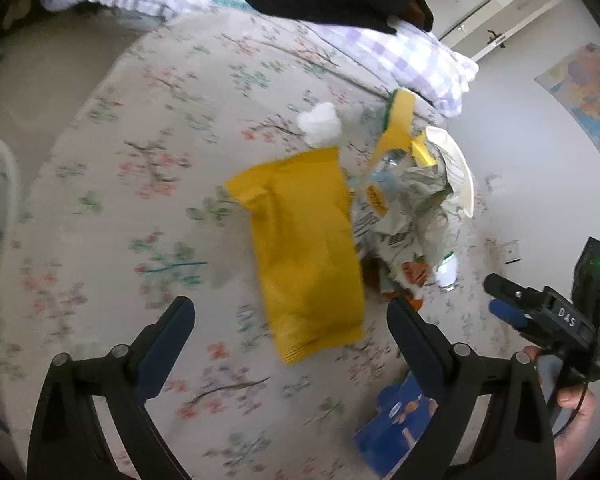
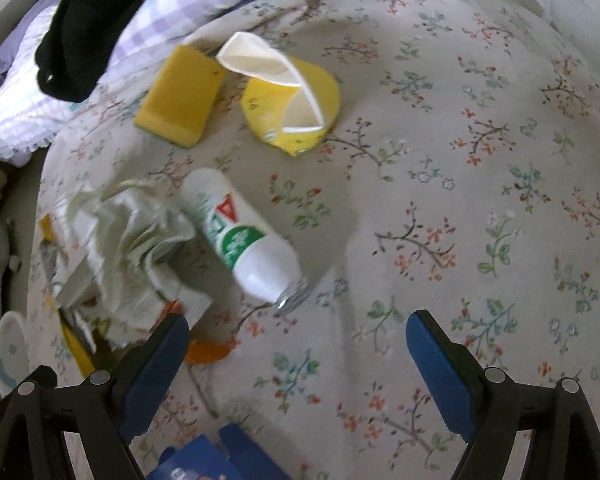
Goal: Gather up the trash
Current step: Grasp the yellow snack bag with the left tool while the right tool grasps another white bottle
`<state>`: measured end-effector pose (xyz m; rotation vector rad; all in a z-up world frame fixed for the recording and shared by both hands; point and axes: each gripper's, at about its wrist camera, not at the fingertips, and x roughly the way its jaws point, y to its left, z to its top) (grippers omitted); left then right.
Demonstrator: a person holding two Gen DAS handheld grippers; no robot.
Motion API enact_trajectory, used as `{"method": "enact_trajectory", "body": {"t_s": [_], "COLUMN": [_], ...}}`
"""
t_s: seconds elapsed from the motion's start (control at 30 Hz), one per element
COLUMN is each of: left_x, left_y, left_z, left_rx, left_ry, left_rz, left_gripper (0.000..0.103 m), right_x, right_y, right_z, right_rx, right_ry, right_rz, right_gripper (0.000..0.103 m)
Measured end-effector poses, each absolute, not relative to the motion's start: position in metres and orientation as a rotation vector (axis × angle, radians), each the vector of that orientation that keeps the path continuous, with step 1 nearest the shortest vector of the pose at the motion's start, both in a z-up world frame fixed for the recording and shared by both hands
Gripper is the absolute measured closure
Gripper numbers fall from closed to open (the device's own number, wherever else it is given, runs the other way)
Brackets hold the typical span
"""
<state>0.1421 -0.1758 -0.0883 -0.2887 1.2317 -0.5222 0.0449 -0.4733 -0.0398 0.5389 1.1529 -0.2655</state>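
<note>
Lying on the flowered bed cover [image 1: 148, 128]: yellow bag [image 1: 304, 252], white bottle [image 2: 244, 236], crumpled wrapper [image 2: 128, 240]. Held both wide open and empty: left gripper [image 1: 290, 322] just before the bag, right gripper [image 2: 298, 340] near the bottle. Best pinched mid-bag, gently.

Two grippers are counted: the left gripper [image 1: 290, 320] and the right gripper [image 2: 298, 332]. On the floral bedspread [image 2: 460, 160] one yellow snack bag [image 1: 304, 252], one crumpled wrapper [image 2: 128, 248], one white bottle [image 2: 240, 236], one yellow sponge [image 2: 178, 96], one squashed paper cup [image 2: 284, 100], one white tissue wad [image 1: 320, 124] and one blue carton [image 1: 396, 428] are seen. One black garment [image 2: 80, 40] is seen.
</note>
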Motion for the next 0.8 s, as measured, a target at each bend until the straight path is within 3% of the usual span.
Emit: {"method": "enact_trajectory", "body": {"t_s": [0.23,0.37,0.57,0.77,0.8], "left_x": [0.15,0.154,0.157,0.155,0.154], "left_y": [-0.196,-0.197,-0.199,-0.191,-0.189], "left_z": [-0.102,-0.101,-0.103,-0.098,-0.096], "left_rx": [-0.272,-0.275,-0.24,-0.239,-0.237], "left_ry": [1.247,1.25,1.259,1.252,1.246], "left_rz": [-0.544,-0.549,-0.556,-0.562,-0.561], "left_gripper": [0.02,0.039,0.054,0.06,0.06], "right_x": [0.063,0.076,0.092,0.102,0.103], "right_y": [-0.481,-0.48,-0.477,-0.473,-0.472], "right_z": [-0.05,-0.058,-0.076,-0.088,-0.089], "right_rx": [0.535,0.53,0.536,0.527,0.522], "right_ry": [1.174,1.192,1.226,1.242,1.247], "right_rz": [-0.259,-0.228,-0.221,-0.203,-0.2], "right_gripper": [0.011,0.011,0.013,0.037,0.046]}}
